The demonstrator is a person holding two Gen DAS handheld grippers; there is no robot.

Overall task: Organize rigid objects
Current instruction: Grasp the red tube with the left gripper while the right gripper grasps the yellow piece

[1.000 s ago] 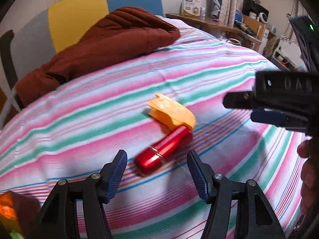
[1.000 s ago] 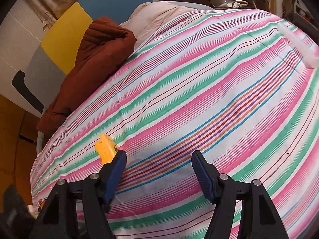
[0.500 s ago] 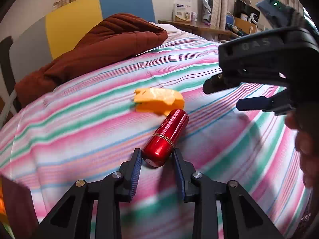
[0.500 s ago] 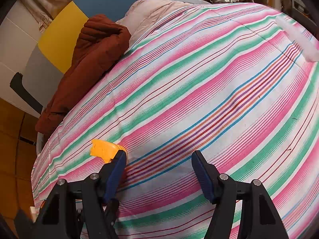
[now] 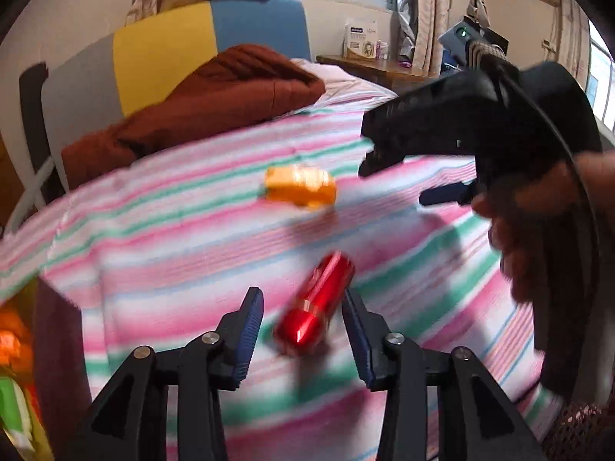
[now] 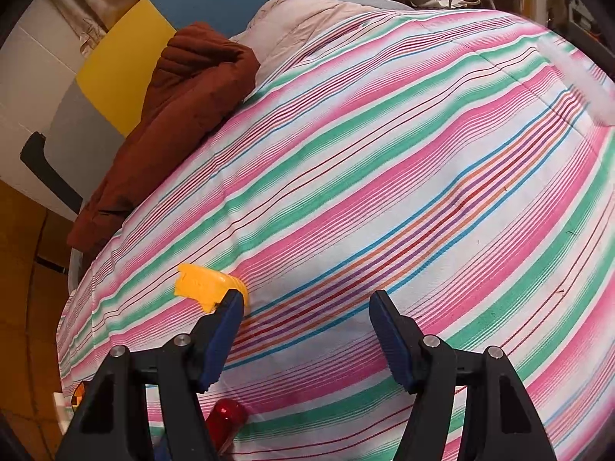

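Note:
A shiny red metal cylinder hangs tilted between the fingers of my left gripper, touching the right finger, with a gap to the left finger; the image is blurred. It also shows at the bottom of the right wrist view. An orange plastic piece lies on the striped bedspread beyond it, also seen in the right wrist view. My right gripper is open and empty above the bed, beside the orange piece; it shows in the left wrist view.
A brown quilt lies heaped at the head of the bed against a grey, yellow and blue headboard. A dark container with orange and green things sits at the left. A desk with boxes stands behind.
My left gripper closed on the red cylinder, then its fingers spread apart again as the view lifted and swung. The right gripper stayed open and shifted little.

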